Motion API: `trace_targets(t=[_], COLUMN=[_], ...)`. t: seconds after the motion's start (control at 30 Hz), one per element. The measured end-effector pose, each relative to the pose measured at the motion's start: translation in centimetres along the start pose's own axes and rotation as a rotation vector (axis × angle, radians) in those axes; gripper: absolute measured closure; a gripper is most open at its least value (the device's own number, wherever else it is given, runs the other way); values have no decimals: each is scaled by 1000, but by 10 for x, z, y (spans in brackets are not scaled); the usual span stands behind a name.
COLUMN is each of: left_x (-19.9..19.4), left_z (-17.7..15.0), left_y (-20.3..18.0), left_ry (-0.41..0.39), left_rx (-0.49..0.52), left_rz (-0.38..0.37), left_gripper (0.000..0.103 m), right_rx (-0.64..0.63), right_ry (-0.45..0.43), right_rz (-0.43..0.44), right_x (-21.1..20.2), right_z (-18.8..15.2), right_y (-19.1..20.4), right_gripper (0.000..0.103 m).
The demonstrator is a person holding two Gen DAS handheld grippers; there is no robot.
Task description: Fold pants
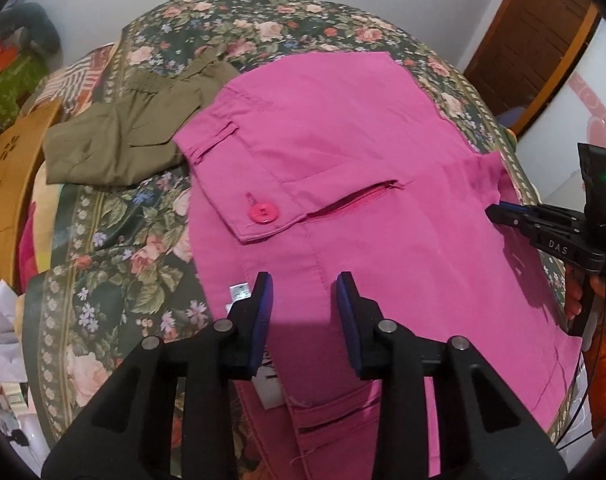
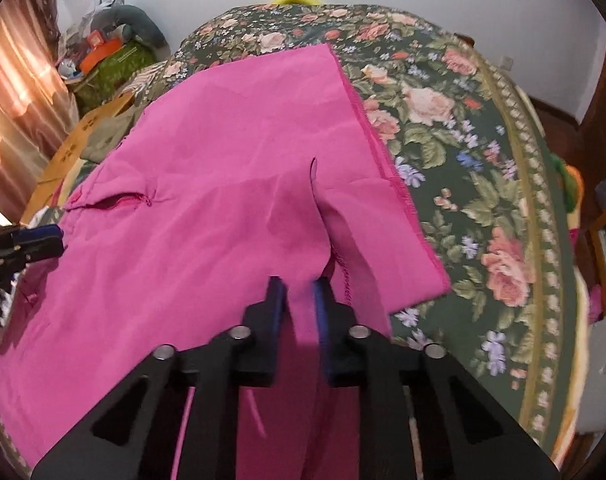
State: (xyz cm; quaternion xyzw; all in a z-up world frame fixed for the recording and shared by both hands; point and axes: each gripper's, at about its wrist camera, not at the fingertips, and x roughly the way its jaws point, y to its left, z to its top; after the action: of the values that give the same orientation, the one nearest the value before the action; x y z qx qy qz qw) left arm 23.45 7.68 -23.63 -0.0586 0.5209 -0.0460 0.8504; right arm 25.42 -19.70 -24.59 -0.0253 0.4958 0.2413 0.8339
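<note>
Pink pants (image 1: 343, 168) lie inside out on the floral bedspread (image 1: 115, 248), waistband with a pink button (image 1: 263, 213) and open zipper toward the left. My left gripper (image 1: 303, 284) is open above the pants near the waistband, with fabric passing between its fingers. My right gripper (image 2: 299, 286) has its fingers close together on a fold of the pink pants (image 2: 223, 184) at the crotch seam. The right gripper also shows in the left wrist view (image 1: 499, 213) at the pants' right edge. The left gripper shows at the left edge of the right wrist view (image 2: 51, 240).
Olive-green folded trousers (image 1: 119, 140) lie on the bedspread left of the pink pants. A wooden carved panel (image 1: 7, 184) stands at the left bed edge. Clutter is piled by the curtain (image 2: 19, 92). A wooden door (image 1: 543, 40) is at the far right.
</note>
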Motion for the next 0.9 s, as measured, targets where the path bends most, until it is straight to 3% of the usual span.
trace_targets(t=[0.1,0.43,0.57,0.77,0.9], left_x=[1,21,25,5,-16], left_z=[-1,7,9,8,13], left_y=[4,-29,-30,-14,6], left_ry=[8,9,12,-19,-66], left_rx=[-14,123,132,61,2], left_rz=[4,43,47,42,39], left_gripper=[69,69,69,69,69], right_rx=[-5,15,72,77,75], right_ry=[-8,-8,-1,4,-61], right_rz=[5,-32,-36,-56,-57], right_x=[1,-21,-27,-39,-60], right_z=[-5,-39,-53,-55,-39], right_y=[-2,-8,-16,-14,-15], right_gripper=[96,102,103,101,95])
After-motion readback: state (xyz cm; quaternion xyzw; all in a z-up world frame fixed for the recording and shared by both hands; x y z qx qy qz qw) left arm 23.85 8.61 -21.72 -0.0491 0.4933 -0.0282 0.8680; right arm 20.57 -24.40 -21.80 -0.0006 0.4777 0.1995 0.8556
